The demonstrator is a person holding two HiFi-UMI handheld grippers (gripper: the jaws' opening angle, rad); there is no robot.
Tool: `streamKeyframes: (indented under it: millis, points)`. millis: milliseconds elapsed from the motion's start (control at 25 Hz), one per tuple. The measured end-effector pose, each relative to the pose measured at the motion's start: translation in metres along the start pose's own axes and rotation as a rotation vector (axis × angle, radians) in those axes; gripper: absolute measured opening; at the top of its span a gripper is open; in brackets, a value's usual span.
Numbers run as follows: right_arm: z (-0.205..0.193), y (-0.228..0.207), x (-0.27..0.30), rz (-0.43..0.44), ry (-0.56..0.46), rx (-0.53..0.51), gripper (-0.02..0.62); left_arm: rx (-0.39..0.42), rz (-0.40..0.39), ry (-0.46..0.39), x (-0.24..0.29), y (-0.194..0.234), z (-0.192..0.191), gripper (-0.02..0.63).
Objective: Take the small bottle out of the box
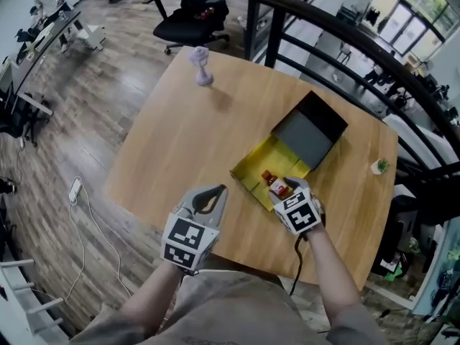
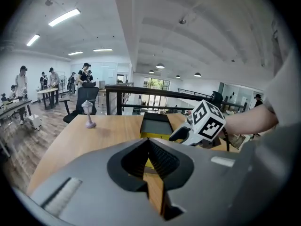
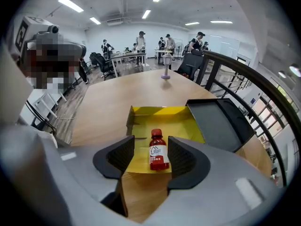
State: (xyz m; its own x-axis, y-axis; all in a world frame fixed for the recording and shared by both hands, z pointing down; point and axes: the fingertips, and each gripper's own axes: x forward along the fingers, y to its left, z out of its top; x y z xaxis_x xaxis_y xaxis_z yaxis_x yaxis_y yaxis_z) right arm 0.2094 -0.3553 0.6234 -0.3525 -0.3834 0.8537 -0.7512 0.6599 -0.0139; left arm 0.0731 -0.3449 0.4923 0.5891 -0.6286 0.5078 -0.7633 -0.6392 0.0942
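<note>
The small red bottle (image 1: 277, 185) (image 3: 159, 153) with a white label lies on its side on the near part of the open yellow box (image 1: 255, 165) (image 3: 188, 121), cap pointing away from me. My right gripper (image 1: 286, 190) (image 3: 151, 149) is open, with its jaws on either side of the bottle; the right pad is close to it and a gap shows on the left. The box's dark lid (image 1: 309, 131) (image 3: 216, 121) lies folded back. My left gripper (image 1: 210, 196) (image 2: 149, 157) hovers over the table's near edge, left of the box, shut and holding nothing.
A lilac lamp figurine (image 1: 202, 67) (image 2: 88, 114) stands at the table's far side. A tiny potted plant (image 1: 379, 166) sits near the right edge. Beyond the wooden table (image 1: 180, 142) are an office chair (image 1: 198, 13) and a black railing (image 1: 345, 34).
</note>
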Motion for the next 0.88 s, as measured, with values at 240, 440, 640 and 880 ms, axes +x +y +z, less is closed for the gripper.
streamKeyframes:
  millis: [240, 440, 640, 880]
  points:
    - [-0.017, -0.013, 0.043, -0.004, 0.105, -0.033, 0.21, -0.016, -0.03, 0.064, 0.015, 0.004, -0.025, 0.002]
    - [-0.025, -0.024, 0.065, -0.013, 0.166, -0.055, 0.21, -0.021, -0.052, 0.097, 0.021, 0.006, -0.039, 0.002]
    - [-0.038, -0.026, 0.08, -0.003, 0.248, -0.075, 0.224, -0.035, -0.052, 0.114, 0.02, 0.009, -0.046, 0.002]
    - [-0.049, -0.022, 0.088, -0.004, 0.351, -0.147, 0.259, -0.037, -0.041, 0.122, 0.014, 0.015, -0.053, 0.002]
